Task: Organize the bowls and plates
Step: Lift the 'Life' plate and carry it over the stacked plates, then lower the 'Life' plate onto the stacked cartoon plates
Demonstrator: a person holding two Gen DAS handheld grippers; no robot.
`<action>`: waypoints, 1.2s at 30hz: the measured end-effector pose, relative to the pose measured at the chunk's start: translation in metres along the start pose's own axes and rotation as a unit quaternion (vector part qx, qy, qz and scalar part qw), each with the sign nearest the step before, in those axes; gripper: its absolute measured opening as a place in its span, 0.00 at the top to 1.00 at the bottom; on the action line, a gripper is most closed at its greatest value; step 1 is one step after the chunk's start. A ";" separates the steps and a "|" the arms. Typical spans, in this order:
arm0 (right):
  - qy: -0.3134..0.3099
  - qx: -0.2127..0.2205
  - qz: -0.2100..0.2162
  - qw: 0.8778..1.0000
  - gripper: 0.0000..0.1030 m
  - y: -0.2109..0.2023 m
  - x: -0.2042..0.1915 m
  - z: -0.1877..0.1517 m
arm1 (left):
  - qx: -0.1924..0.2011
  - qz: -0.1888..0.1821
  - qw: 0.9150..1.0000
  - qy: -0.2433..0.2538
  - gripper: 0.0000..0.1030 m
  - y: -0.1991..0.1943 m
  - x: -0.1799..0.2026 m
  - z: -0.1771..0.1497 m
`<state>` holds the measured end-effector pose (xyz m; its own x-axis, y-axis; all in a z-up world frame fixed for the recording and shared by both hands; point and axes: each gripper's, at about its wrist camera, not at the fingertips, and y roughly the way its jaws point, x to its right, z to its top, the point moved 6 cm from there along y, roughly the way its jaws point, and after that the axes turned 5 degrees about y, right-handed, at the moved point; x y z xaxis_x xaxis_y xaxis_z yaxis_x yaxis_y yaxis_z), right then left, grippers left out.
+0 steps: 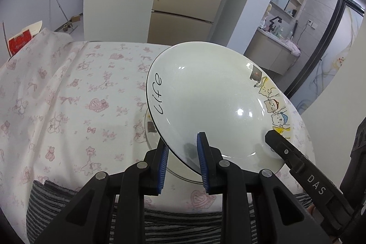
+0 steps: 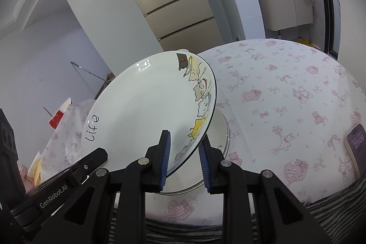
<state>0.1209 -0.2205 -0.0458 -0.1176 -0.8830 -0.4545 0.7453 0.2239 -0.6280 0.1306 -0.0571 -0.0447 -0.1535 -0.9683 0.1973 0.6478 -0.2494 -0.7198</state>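
Note:
A white plate [image 1: 205, 93] with "Life" lettering and cartoon cats hangs tilted above the table, held at both sides. My left gripper [image 1: 183, 161] is shut on its near rim on the "Life" side. My right gripper [image 2: 184, 159] is shut on the rim by the cats [image 2: 201, 95]. The same plate [image 2: 141, 111] fills the middle of the right wrist view. A second white plate [image 1: 180, 175] lies flat on the table directly under it, its rim [image 2: 223, 129] showing past the held plate's edge. Each gripper's black finger [image 1: 286, 152] shows in the other's view.
The round table [image 1: 68, 95] carries a white cloth with pink bears and hearts. A phone [image 2: 356, 148] with a lit screen lies at its right edge. Striped dark cloth [image 1: 160, 225] runs along the near edge. A red and white box [image 1: 20, 41] sits far left; a fridge [image 1: 183, 10] stands behind.

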 end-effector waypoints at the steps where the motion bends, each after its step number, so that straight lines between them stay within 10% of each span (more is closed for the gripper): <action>1: -0.001 -0.002 -0.001 1.000 0.77 0.002 -0.001 -0.001 | -0.003 -0.001 1.000 -0.003 0.74 0.002 -0.003 -0.001; 36: 0.001 -0.079 -0.024 0.997 0.74 0.067 0.013 -0.039 | -0.054 0.016 0.998 -0.003 0.74 0.072 -0.031 -0.027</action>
<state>0.1443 -0.2011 -0.1185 -0.1524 -0.8934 -0.4227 0.6263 0.2436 -0.7405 0.1622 -0.0459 -0.1204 -0.1293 -0.9755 0.1777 0.5677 -0.2198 -0.7934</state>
